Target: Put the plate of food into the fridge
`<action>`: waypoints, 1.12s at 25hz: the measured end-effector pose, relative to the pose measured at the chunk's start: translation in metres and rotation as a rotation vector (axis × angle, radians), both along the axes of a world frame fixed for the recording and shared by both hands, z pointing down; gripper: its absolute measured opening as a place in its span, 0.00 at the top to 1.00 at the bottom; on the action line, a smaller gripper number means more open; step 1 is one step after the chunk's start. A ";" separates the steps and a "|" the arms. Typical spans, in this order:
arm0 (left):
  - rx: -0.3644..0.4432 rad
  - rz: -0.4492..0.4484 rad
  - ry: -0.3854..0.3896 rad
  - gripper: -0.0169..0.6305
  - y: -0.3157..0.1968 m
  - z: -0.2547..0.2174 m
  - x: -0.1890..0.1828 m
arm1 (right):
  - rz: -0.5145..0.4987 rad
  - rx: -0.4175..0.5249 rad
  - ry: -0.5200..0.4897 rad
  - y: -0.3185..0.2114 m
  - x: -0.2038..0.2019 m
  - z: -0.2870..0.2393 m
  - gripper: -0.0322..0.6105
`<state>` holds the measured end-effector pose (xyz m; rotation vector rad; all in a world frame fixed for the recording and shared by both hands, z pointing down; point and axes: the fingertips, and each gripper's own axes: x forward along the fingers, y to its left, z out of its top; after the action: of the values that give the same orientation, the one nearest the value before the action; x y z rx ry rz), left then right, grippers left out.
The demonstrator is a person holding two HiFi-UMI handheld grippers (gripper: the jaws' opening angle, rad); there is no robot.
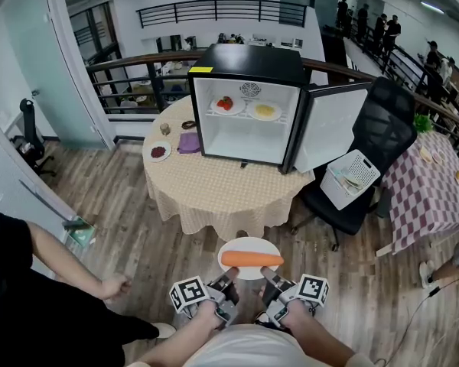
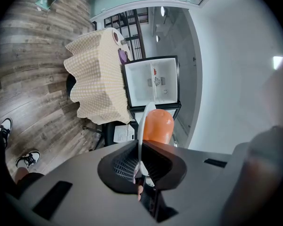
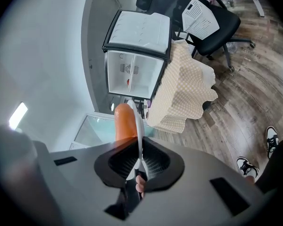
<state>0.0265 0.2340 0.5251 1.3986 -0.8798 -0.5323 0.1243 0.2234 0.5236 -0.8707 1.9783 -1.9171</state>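
A white plate [image 1: 249, 248] with one orange carrot [image 1: 252, 259] on it hangs low in the head view, above the wooden floor. My left gripper [image 1: 228, 278] is shut on its near left rim and my right gripper [image 1: 270, 279] on its near right rim. In the left gripper view the plate [image 2: 143, 126] shows edge-on between the pads of the left gripper [image 2: 140, 167], with the carrot [image 2: 158, 125] beside it. The right gripper [image 3: 139, 163] pinches the plate [image 3: 138, 126] likewise, next to the carrot [image 3: 124, 122]. The black fridge [image 1: 249, 66] stands open on the round table [image 1: 214, 182] ahead.
The fridge door [image 1: 333, 125] swings out to the right. Its shelf holds a plate of tomatoes [image 1: 226, 104] and a plate of yellow food [image 1: 265, 111]. A black chair with a white basket [image 1: 352, 176] stands right of the table. A person's arm [image 1: 76, 270] reaches in at the left.
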 end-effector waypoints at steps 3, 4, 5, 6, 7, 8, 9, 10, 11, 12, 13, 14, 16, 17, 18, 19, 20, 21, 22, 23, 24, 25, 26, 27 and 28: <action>-0.002 -0.002 0.000 0.94 -0.001 0.000 0.000 | 0.016 -0.016 -0.032 -0.001 -0.002 -0.003 0.89; -0.003 -0.002 -0.001 0.94 -0.002 0.001 0.001 | 0.013 -0.014 -0.027 -0.001 -0.001 -0.002 0.89; -0.003 -0.001 -0.001 0.94 -0.002 0.001 0.001 | 0.009 -0.010 -0.018 -0.001 0.001 0.000 0.89; -0.003 -0.001 -0.002 0.94 -0.002 0.001 0.002 | 0.006 -0.008 -0.010 -0.002 0.003 0.001 0.89; -0.003 -0.001 -0.003 0.94 -0.003 0.001 0.004 | 0.004 -0.011 -0.009 -0.003 0.004 0.002 0.89; -0.004 -0.001 -0.005 0.94 -0.004 0.001 0.005 | 0.004 -0.015 -0.013 -0.003 0.005 0.002 0.89; -0.005 -0.002 -0.006 0.94 -0.005 0.001 0.007 | 0.004 -0.020 -0.020 -0.005 0.006 0.001 0.89; -0.005 -0.003 -0.008 0.94 -0.006 0.001 0.009 | 0.002 -0.023 -0.025 -0.006 0.008 0.000 0.89; -0.007 -0.005 -0.008 0.94 -0.008 0.001 0.011 | 0.000 -0.025 -0.029 -0.008 0.009 0.000 0.89; -0.008 -0.008 -0.009 0.94 -0.010 0.001 0.013 | -0.005 -0.025 -0.029 -0.010 0.012 0.000 0.89; -0.008 -0.012 -0.010 0.94 -0.011 0.001 0.016 | -0.010 -0.024 -0.025 -0.012 0.015 0.001 0.89; -0.007 -0.017 -0.012 0.94 -0.014 0.001 0.019 | -0.014 -0.026 -0.026 -0.014 0.018 0.003 0.89; -0.003 -0.028 -0.016 0.94 -0.018 0.001 0.025 | -0.024 -0.030 -0.037 -0.019 0.024 0.004 0.89; -0.002 -0.033 -0.018 0.94 -0.019 0.001 0.029 | -0.031 -0.024 -0.033 -0.022 0.028 0.005 0.89; -0.001 -0.039 -0.020 0.94 -0.021 0.002 0.033 | -0.039 -0.019 -0.027 -0.024 0.032 0.006 0.89; 0.002 -0.044 -0.022 0.94 -0.022 0.003 0.036 | -0.046 -0.017 -0.023 -0.026 0.037 0.007 0.89; 0.007 -0.051 -0.023 0.94 -0.025 0.004 0.040 | -0.052 -0.016 -0.021 -0.029 0.041 0.008 0.89; 0.010 -0.059 -0.024 0.94 -0.029 0.004 0.044 | -0.058 -0.013 -0.020 -0.034 0.044 0.009 0.89; 0.011 -0.067 -0.025 0.94 -0.032 0.005 0.047 | -0.065 -0.009 -0.019 -0.038 0.047 0.010 0.89; 0.010 -0.073 -0.026 0.94 -0.035 0.005 0.049 | -0.070 -0.005 -0.018 -0.041 0.050 0.011 0.89; 0.009 -0.079 -0.026 0.94 -0.036 0.005 0.051 | -0.075 -0.005 -0.019 -0.043 0.052 0.011 0.89; 0.008 -0.085 -0.026 0.94 -0.037 0.006 0.053 | -0.081 -0.007 -0.023 -0.045 0.053 0.011 0.89; 0.007 -0.090 -0.025 0.94 -0.038 0.006 0.054 | -0.085 -0.009 -0.028 -0.046 0.054 0.012 0.89; 0.004 -0.096 -0.024 0.94 -0.040 0.007 0.055 | -0.087 -0.013 -0.031 -0.048 0.054 0.013 0.89; 0.000 -0.100 -0.021 0.94 -0.042 0.009 0.056 | -0.088 -0.019 -0.032 -0.050 0.055 0.013 0.89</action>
<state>0.0821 0.1920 0.5340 1.3677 -0.9703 -0.5945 0.1791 0.1733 0.5370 -0.7648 2.0151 -1.9876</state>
